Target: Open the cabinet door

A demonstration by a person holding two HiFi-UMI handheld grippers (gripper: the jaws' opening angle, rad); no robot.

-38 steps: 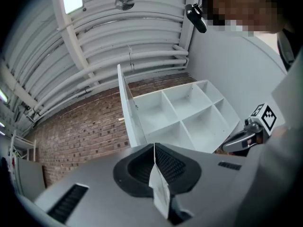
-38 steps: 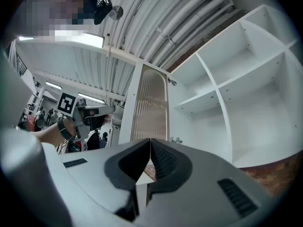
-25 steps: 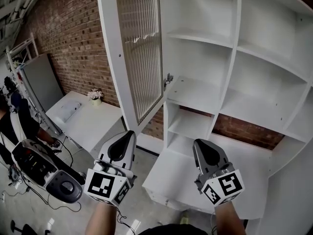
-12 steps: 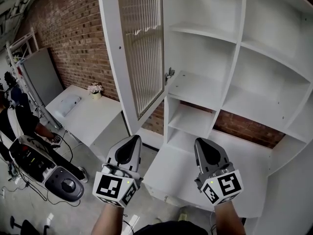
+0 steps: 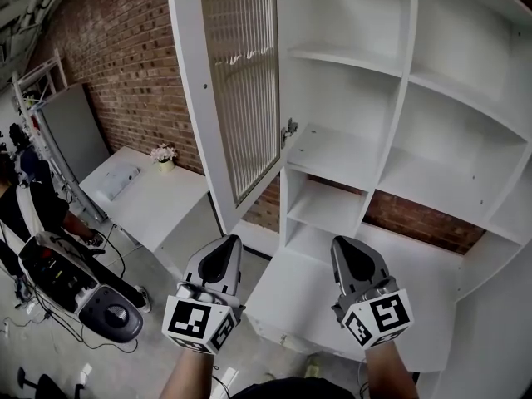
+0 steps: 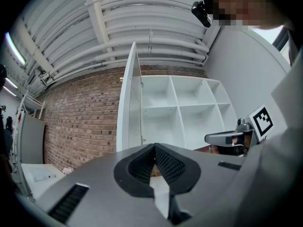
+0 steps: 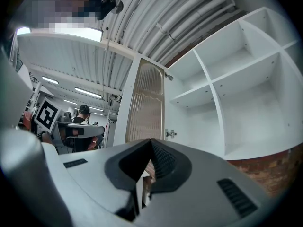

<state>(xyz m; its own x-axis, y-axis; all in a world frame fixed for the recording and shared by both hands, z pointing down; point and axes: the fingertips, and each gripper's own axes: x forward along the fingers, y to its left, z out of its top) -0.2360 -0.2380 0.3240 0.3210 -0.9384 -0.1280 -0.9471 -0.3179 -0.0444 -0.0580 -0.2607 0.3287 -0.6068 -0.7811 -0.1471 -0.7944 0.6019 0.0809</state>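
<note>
Left gripper [image 5: 224, 246]: jaws pressed together with nothing between them; it hangs low in front of the cabinet, well apart from the door.
Right gripper [image 5: 346, 248]: also closed and empty, level with the left one and touching nothing.
Cabinet door [image 5: 241, 81]: a ribbed-glass panel in a white frame, swung wide on its hinge [image 5: 289, 129]. It stands out to the left of the cabinet [image 5: 399, 90], whose bare white shelves are fully exposed.
Just changed: the left gripper has sunk a little and rolled slightly since a second ago, and its marker cube sits lower in the head view.
Unchanged: the right gripper has kept its place, and the door stands at the same angle as in both earlier frames.
Meaning for the task: the opening looks finished. Both hands seem to be settling to rest, not reaching for anything.
Beyond: a brick wall [image 5: 125, 48], and a white table [image 5: 158, 202] bearing a small flower pot [image 5: 166, 155].
</note>
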